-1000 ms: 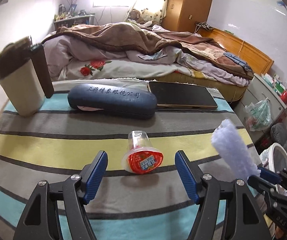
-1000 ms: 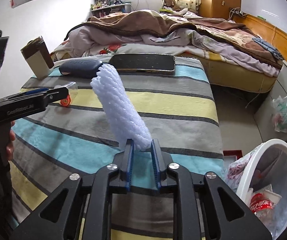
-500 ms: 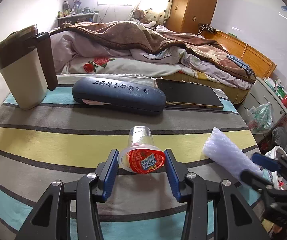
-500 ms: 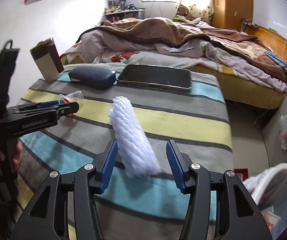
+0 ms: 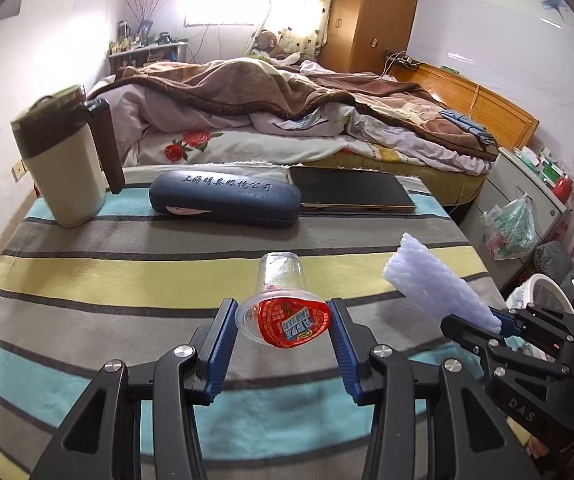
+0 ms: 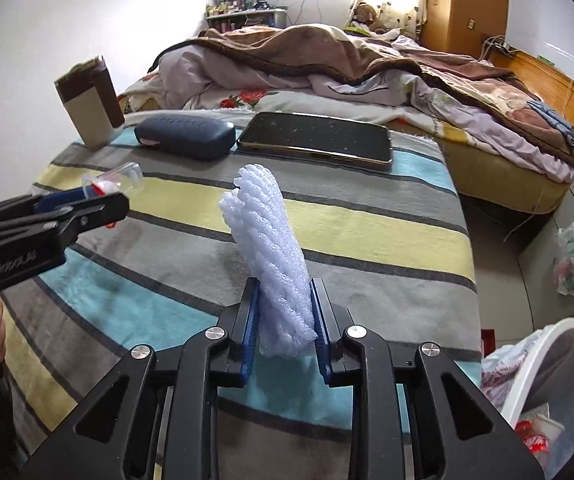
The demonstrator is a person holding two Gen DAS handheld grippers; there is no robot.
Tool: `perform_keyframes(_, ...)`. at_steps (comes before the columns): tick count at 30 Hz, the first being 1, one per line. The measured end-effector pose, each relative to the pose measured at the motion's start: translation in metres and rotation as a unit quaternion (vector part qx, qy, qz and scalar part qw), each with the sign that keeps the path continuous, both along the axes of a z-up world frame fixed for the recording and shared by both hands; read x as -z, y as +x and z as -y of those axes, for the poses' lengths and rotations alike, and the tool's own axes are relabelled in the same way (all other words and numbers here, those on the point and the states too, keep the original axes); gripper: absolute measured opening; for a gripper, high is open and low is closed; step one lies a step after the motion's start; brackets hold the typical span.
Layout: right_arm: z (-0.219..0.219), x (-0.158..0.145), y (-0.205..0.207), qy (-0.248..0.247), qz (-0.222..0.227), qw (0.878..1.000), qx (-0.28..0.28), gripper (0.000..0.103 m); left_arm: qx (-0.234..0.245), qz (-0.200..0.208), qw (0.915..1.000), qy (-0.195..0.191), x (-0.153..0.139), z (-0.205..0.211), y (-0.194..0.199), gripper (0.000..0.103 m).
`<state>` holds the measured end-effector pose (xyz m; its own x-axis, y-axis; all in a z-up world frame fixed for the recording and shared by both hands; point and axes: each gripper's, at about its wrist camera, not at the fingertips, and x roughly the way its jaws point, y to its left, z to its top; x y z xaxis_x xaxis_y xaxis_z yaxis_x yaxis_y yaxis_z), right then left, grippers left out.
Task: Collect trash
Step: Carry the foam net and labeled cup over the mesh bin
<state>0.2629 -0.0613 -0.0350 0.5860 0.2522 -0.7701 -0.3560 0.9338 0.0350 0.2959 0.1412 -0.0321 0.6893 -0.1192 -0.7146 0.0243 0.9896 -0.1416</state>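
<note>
Over the striped table (image 5: 87, 280), the left gripper (image 5: 283, 334) has its jaws pinched on a clear jelly cup (image 5: 285, 312), red lid facing the camera, lifted just off the cloth near the middle. Over by the right edge, the right gripper (image 6: 283, 320) is closing on a white foam net (image 6: 271, 256), pads squeezing its lower end, net tilted up.

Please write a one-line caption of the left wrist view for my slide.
Left gripper shut on a clear jelly cup above the striped cloth; right gripper closing on white foam netting.
</note>
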Motion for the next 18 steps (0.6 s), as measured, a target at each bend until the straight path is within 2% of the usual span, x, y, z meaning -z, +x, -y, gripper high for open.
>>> perform_keyframes(10, 0.015, -0.026, -0.028, 0.025, 0.028, 0.999, 0.017, 0.027, 0.005, 0.023, 0.9997, 0.003, -0.028, 0.017, -0.04, 0.046)
perform_keyframes(18, 0.044, -0.046, -0.053, 0.042, 0.055, 0.997, 0.044, 0.027, 0.035, 0.05, 0.9981, 0.007, -0.053, 0.05, -0.071, 0.046)
